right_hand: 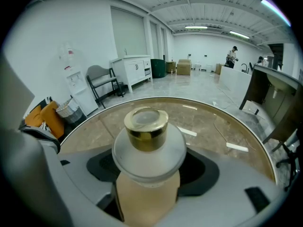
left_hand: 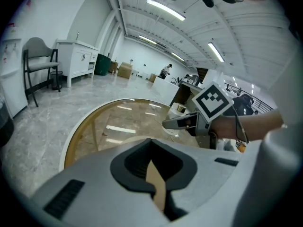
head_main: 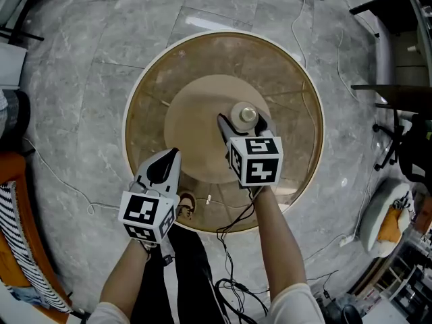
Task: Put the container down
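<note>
Right claw (right_hand: pixel 150 183) clamps container (right_hand: pixel 148 141); head view shows merely its top.

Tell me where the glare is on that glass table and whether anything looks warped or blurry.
Head view: fisheye bends the floor around the sharp round table. Left gripper view: ceiling lights reflect as pale bars on the table; corners go dark. Right gripper view: the container fills the foreground, slightly soft; the walls bow.

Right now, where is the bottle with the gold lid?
In the head view the bottle is just right of centre, in the jaws of the right gripper, over the round table.
</note>
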`<action>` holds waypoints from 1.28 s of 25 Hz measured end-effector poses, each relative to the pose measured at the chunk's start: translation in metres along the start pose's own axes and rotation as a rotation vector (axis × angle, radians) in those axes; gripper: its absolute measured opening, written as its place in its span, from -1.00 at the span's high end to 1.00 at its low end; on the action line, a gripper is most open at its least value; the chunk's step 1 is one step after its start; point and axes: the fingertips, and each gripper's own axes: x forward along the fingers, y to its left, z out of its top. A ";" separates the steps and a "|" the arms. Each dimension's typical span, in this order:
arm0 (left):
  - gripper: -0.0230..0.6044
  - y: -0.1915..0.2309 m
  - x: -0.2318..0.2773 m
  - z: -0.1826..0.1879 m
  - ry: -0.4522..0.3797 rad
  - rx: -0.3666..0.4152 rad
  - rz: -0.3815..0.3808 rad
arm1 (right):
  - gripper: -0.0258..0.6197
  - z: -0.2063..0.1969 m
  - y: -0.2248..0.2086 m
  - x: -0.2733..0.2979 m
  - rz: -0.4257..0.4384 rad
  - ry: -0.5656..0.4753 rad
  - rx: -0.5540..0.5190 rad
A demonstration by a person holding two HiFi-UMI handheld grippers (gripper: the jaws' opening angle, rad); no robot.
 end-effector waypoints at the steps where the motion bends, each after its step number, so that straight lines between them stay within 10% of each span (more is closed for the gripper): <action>1: 0.92 0.000 -0.001 0.000 0.001 0.001 0.001 | -0.13 -0.001 0.000 -0.001 0.000 -0.002 -0.002; 32: 0.92 0.001 -0.015 -0.012 0.007 0.012 0.028 | -0.14 -0.009 0.002 -0.008 -0.051 -0.131 -0.036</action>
